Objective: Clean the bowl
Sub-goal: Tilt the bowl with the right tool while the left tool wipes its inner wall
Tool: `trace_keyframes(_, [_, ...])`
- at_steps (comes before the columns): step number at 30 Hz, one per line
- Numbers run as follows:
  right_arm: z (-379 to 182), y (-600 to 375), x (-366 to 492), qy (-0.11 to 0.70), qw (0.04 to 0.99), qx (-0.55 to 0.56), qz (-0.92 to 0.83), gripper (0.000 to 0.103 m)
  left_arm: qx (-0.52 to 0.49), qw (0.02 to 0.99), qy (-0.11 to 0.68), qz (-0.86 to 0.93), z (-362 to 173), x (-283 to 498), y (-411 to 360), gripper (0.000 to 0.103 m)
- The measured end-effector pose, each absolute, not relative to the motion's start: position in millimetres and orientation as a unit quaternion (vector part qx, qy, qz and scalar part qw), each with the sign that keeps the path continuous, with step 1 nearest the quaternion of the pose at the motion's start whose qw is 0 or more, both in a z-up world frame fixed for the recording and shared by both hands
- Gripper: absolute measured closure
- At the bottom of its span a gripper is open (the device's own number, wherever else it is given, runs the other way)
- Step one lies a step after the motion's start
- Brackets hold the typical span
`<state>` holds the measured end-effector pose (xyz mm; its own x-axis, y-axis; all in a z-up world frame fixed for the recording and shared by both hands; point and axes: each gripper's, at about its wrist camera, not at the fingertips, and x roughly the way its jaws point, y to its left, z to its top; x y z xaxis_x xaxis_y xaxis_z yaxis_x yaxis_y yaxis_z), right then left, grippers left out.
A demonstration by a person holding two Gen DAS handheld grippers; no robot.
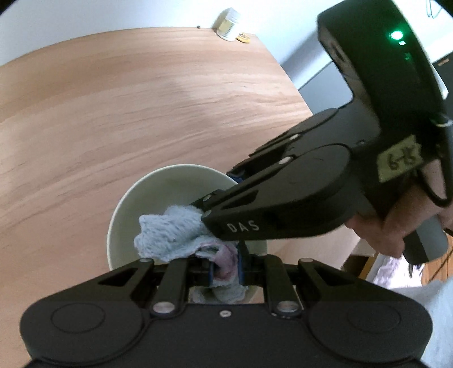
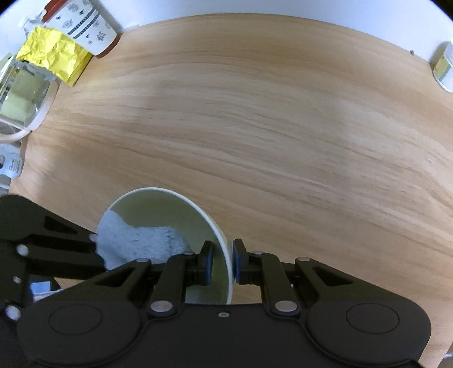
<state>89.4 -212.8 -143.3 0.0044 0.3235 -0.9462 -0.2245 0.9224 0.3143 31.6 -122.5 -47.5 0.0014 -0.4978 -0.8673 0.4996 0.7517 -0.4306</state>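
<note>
I see a wide wooden table by a white wall. The pale bowl sits near my edge of it. My right gripper pinches the bowl's rim. My left gripper squeezes a blue cloth inside the bowl. Far off stand a small jar, a patterned cup and, I think, a yellow wrapper.

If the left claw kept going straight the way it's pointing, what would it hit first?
Probably the inside of the bowl: the left claw, shut on the cloth, points down into it. Depth is unclear.
</note>
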Motion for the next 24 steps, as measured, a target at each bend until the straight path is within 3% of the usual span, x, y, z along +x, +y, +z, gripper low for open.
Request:
trace_keyframes(9, [-144.3,-209.4,87.7,0.679,0.708,0.024,0.193,0.085,0.076,0.727,0.598,-0.329,-55.2,23.0,-135.7,0.088])
trace_keyframes(18, [-148.4,-208.4,82.4,0.684,0.702,0.022,0.198,0.084,0.219,0.736,0.563,-0.306,-35.7,13.5,-140.9,0.088])
trace_keyframes(24, [-144.9,-203.0,78.1,0.683,0.704,0.011,0.194,0.081,0.204,0.728,0.570,-0.323,-6.3,16.5,-137.4,0.088])
